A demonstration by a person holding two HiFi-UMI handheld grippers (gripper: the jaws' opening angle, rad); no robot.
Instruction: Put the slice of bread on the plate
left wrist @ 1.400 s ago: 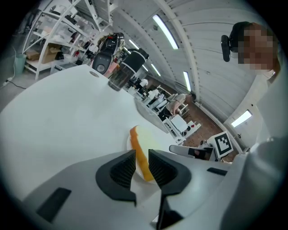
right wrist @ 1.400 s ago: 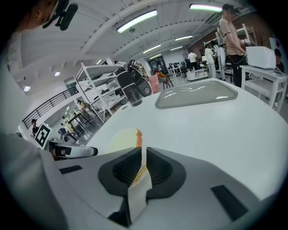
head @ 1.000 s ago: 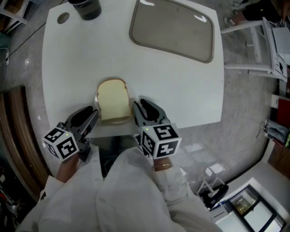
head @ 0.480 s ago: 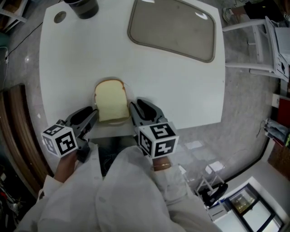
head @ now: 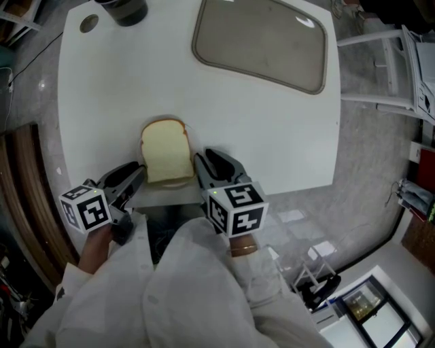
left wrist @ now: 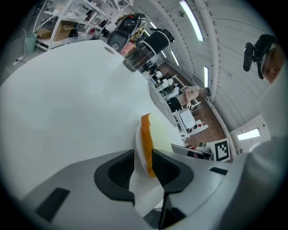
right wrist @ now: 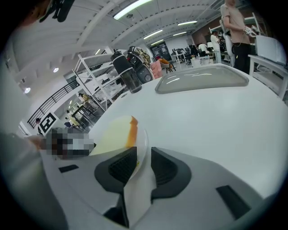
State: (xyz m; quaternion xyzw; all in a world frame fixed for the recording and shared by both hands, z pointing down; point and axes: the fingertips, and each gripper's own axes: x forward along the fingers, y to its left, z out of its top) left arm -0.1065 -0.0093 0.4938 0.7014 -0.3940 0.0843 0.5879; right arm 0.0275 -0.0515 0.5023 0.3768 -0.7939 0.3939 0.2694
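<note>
1. A white table (head: 102, 102) with rounded corners is standing on a grey speckled floor (head: 367, 149), and everything in play is sitting on it.
2. Nearest the camera, the person's white sleeves (head: 190, 285) are reaching toward the table's near edge. Each is carrying a gripper with a marker cube on it, the left cube (head: 86, 211) and the right cube (head: 236, 209).
3. The left gripper (head: 138, 171) is pointing down at the near edge. Its jaws are standing apart and are not clenching anything. In the left gripper view the rim of the plate (head: 171, 183) and the orange crust of the slice of bread (head: 166, 155) are showing in the narrow gap between its pads.
4. The right gripper (head: 202, 162) is sitting just beside the bread's right side. Its jaws are likewise standing apart. The plate's rim is running through the gap in the right gripper view, and neither pad is pressing on it.
5. The slice of bread is lying flat on the small white plate, covering nearly all of it. The plate is resting on the table close to the near edge, left of the middle and between the two grippers.
6. Farther on, a large grey tray (head: 262, 41) with rounded corners is lying toward the far right corner, well apart from the plate.
7. At the far left corner a dark container (head: 126, 10) is standing at the far edge, with a round hole (head: 88, 24) in the tabletop just left of it.
</note>
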